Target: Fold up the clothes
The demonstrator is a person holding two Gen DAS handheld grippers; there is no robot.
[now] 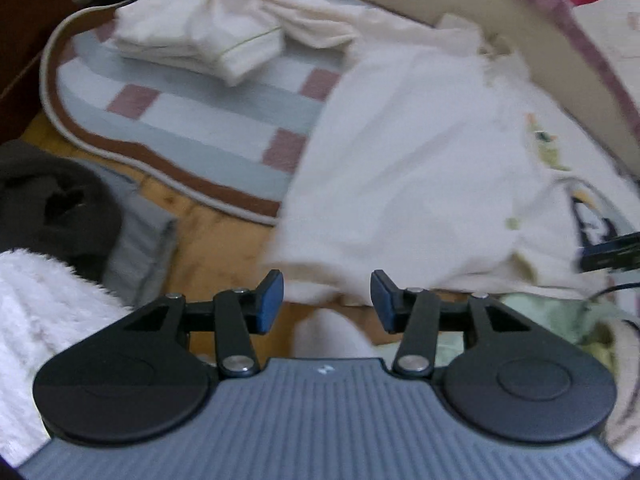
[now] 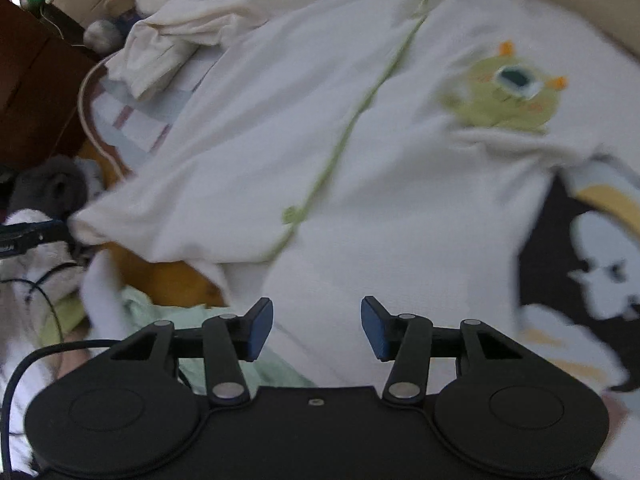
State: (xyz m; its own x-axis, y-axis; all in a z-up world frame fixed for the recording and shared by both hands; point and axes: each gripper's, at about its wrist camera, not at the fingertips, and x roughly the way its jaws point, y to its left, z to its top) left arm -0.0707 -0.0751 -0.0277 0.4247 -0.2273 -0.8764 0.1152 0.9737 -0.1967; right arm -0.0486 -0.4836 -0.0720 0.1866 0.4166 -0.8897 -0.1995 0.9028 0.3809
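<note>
Blurred white garment; edges cropped

Both wrist cameras look steeply down, close over the same white garment

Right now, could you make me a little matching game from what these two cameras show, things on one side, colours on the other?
Things:
1. Cartoon creature patch on the white garment
2. Squares on the striped mat
3. Pads inside the left gripper
4. Floor beside the mat

Colours:
A. blue
B. green
C. yellow-orange
D. dusty pink

Pairs: 1-B, 2-D, 3-A, 4-C
</note>
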